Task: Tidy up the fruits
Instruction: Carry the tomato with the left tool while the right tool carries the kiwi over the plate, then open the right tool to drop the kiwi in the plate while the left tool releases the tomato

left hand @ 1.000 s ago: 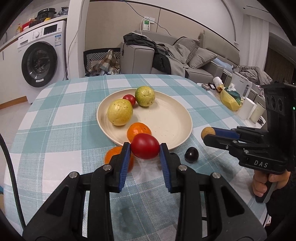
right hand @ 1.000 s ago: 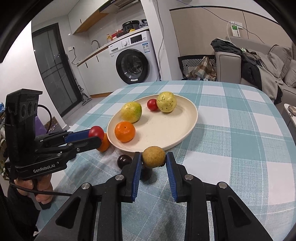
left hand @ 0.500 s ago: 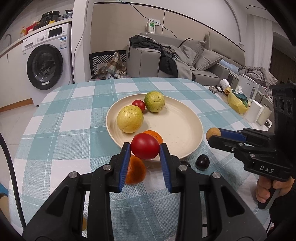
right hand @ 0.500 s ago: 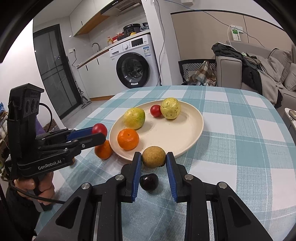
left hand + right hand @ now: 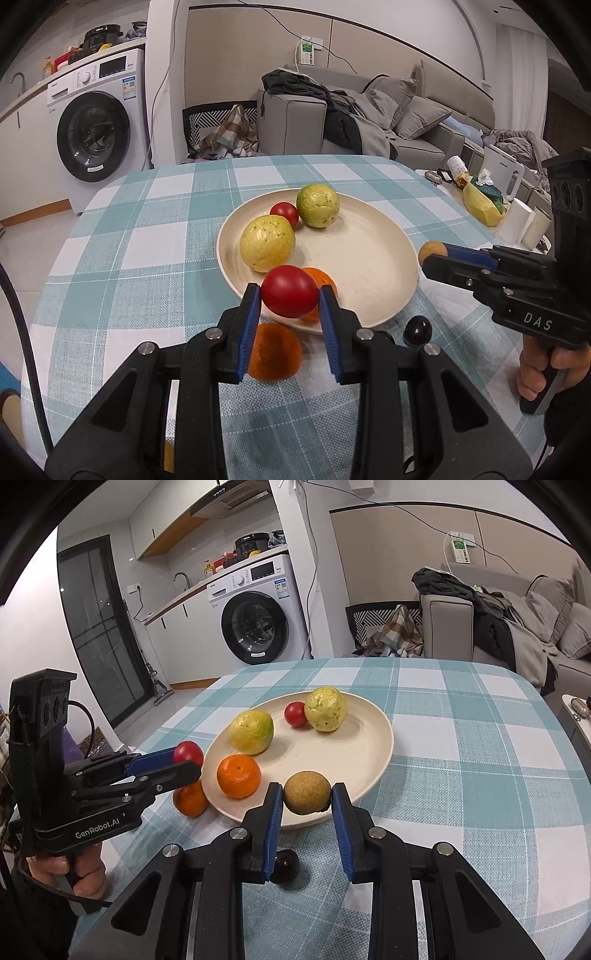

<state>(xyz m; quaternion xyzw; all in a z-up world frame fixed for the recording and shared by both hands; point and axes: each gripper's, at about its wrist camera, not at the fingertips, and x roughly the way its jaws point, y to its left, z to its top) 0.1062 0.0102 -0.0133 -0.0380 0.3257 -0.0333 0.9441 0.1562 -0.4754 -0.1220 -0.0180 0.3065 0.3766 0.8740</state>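
The left hand-held gripper (image 5: 290, 297), angled downward, clamps a red tomato (image 5: 290, 290) over the plate (image 5: 369, 258) rim. The right hand-held gripper (image 5: 307, 797), likewise tilted, pinches a brown fruit (image 5: 306, 792) above the plate's near edge on the checked surface (image 5: 461, 757).

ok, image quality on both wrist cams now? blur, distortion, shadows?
Left wrist: sharp, strong fisheye bending with a dark vignette; red tomato crisp. Right wrist: equally sharp, door and walls bowed; soft shadows under the plate.
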